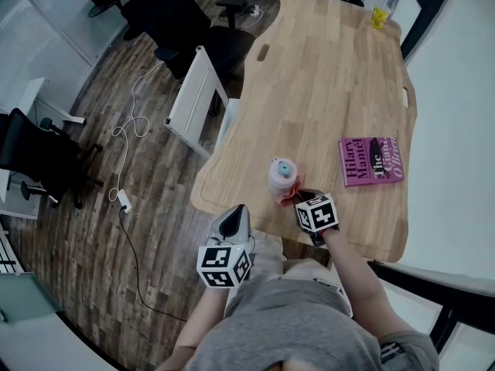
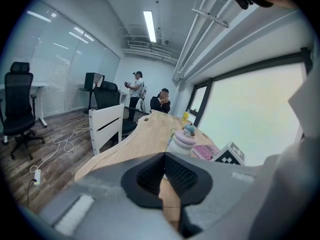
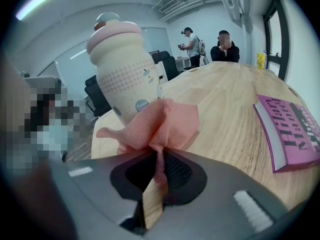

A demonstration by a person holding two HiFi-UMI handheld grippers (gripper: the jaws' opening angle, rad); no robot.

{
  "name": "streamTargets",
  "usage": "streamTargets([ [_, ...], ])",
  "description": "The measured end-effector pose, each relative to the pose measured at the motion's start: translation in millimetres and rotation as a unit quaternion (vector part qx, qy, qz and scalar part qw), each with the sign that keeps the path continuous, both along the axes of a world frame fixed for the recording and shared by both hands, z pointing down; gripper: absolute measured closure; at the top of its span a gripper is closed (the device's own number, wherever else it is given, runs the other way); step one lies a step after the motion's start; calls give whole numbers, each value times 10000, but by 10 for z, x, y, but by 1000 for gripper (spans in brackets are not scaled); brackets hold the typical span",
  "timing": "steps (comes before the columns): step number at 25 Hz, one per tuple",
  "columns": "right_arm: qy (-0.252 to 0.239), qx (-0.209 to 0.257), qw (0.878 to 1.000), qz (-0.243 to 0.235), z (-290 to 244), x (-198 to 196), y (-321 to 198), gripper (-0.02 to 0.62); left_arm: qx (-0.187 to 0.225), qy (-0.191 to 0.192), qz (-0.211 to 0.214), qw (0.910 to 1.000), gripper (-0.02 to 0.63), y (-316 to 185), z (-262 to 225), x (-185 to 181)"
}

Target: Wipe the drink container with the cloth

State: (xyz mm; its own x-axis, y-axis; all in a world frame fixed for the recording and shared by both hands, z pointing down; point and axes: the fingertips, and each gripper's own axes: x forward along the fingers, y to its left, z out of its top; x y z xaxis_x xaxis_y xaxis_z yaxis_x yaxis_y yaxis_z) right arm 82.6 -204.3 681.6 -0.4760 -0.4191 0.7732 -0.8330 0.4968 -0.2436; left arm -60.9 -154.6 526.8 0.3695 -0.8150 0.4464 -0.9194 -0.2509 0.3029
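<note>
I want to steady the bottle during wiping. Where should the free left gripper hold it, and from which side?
Probably the bottle at mid-body, from its left. It stands upright with a round, even wall there, and the cloth in the right gripper occupies its lower right side.

The cloth (image 3: 162,121) in the right tool (image 3: 159,171) is salmon-pink, finely meshed. Just beyond the tool, the drink container (image 3: 127,81) is cream with a band of tiny pink dots, a pink lid (image 3: 114,36) and a teal knob (image 3: 106,18). Right of the tool, the book (image 3: 292,134) is magenta, lettered white. The tabletop (image 3: 227,101) is pale wood grain.
</note>
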Motion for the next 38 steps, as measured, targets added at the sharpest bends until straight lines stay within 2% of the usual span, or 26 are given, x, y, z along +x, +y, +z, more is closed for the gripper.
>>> streamTargets([
  [7, -55, -61, 10000, 4, 6, 3, 7, 558, 41, -1, 51, 10000, 606, 6, -38, 63],
  [19, 85, 175, 9998, -38, -168, 117, 186, 558, 165, -29, -32, 9999, 606, 131, -152, 63],
  [29, -329, 695, 9966, 303, -731, 263, 401, 558, 225, -60, -53, 9997, 606, 251, -279, 143],
  [38, -817, 1115, 9874, 766, -1328, 208, 609, 558, 291, 17, 201, 9994, 606, 245, -387, 185],
])
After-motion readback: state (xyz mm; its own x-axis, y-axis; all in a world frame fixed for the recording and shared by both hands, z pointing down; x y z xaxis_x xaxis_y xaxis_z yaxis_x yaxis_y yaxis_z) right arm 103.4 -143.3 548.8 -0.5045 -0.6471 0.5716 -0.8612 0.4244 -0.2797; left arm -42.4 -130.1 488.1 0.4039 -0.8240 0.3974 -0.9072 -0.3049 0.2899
